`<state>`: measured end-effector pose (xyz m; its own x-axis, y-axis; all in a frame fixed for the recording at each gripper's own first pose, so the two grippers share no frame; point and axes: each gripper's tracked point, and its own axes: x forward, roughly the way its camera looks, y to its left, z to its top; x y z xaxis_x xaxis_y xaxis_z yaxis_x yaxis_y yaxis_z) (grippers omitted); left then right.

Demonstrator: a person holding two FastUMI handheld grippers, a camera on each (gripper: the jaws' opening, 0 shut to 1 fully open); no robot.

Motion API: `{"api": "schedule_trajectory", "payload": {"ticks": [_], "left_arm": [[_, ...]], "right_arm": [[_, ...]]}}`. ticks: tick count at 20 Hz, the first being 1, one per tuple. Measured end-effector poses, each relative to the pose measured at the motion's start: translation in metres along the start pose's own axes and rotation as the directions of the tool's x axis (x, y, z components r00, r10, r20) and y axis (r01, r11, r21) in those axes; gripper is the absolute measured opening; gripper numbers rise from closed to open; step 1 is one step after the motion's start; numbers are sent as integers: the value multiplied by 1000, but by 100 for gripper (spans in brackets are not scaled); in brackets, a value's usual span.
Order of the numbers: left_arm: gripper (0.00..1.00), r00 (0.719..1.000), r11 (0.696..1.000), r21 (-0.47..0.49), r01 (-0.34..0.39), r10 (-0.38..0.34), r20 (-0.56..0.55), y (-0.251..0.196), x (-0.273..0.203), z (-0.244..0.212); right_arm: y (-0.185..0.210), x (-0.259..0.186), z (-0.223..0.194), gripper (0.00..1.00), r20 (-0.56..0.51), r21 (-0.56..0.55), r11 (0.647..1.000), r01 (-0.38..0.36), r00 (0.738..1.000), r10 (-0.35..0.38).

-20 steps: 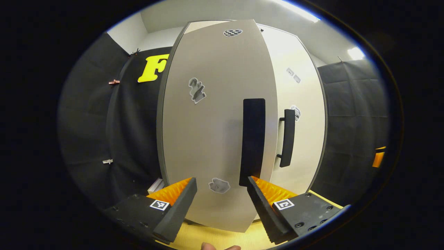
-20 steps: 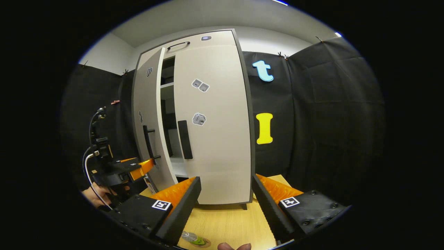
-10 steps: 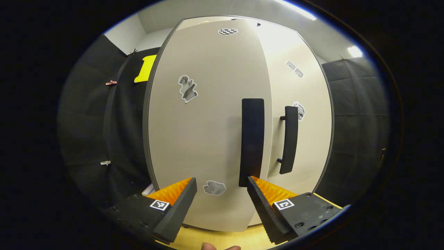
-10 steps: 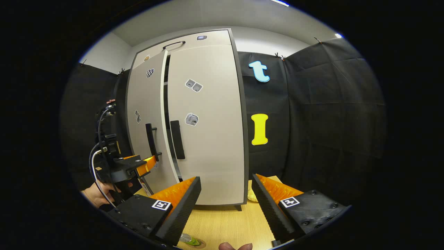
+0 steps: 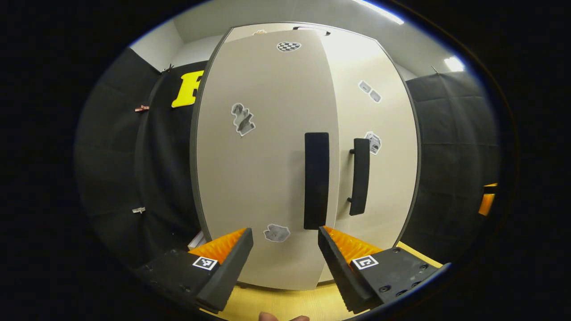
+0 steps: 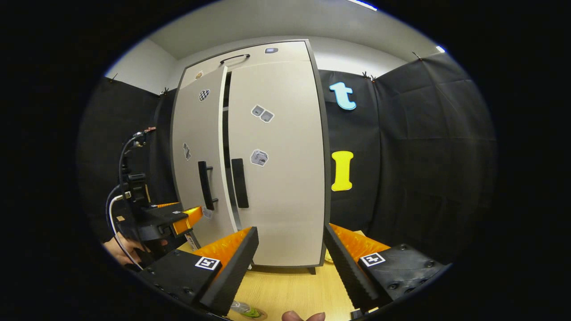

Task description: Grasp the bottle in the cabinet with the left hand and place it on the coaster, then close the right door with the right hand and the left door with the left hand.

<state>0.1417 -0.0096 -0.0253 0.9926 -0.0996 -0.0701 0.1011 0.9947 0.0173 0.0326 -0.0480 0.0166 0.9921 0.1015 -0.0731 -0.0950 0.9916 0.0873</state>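
Right, cabinet stands at the back edge of the tabletop, largest thing in both my views. Right door sits flush against the body. Left door is not quite home: from the right gripper view I see a narrow dark gap between its free edge and the right door, top to bottom. Each door carries a dark vertical handle near the meeting edge; left door handle, right door handle. A few stickers on both fronts, too small for me to read.

Left gripper faces the left door square on, jaws spread apart, nothing between them, fingertips near the door's lower part. I can't tell whether they touch the panel. In the right gripper view that same gripper shows at the left, tip just beside the left door's lower edge, with a hand holding it.

Right gripper is back from the cabinet over the tabletop, jaws apart, holding nothing.

Bottle is on the coaster at the front edge of the tabletop, just below the right gripper's fingers; mostly cut off, so I can't tell its pose.
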Motion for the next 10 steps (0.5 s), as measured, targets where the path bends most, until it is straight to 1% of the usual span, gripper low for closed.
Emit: {"api": "schedule_trajectory", "payload": {"ticks": [4,5,6,8,10], "left_arm": [[94,1000,998,53,12,-14,21,-3,-34,12],[92,1000,998,68,12,-13,26,-3,-43,14],[94,999,997,79,14,-17,32,-3,-52,15],[93,999,996,87,14,-18,38,-4,-69,17],[93,999,997,72,11,-14,31,-4,-87,15]], "right_arm": [[10,-7,5,98,9,-14,1000,-10,1000,10],[12,-9,5,98,7,-18,1000,-8,1000,8],[15,-9,5,98,3,-19,1000,-9,1000,10],[19,-12,5,98,2,-20,1000,-11,1000,11],[20,-15,8,98,9,-20,1000,-3,1000,3]]}}
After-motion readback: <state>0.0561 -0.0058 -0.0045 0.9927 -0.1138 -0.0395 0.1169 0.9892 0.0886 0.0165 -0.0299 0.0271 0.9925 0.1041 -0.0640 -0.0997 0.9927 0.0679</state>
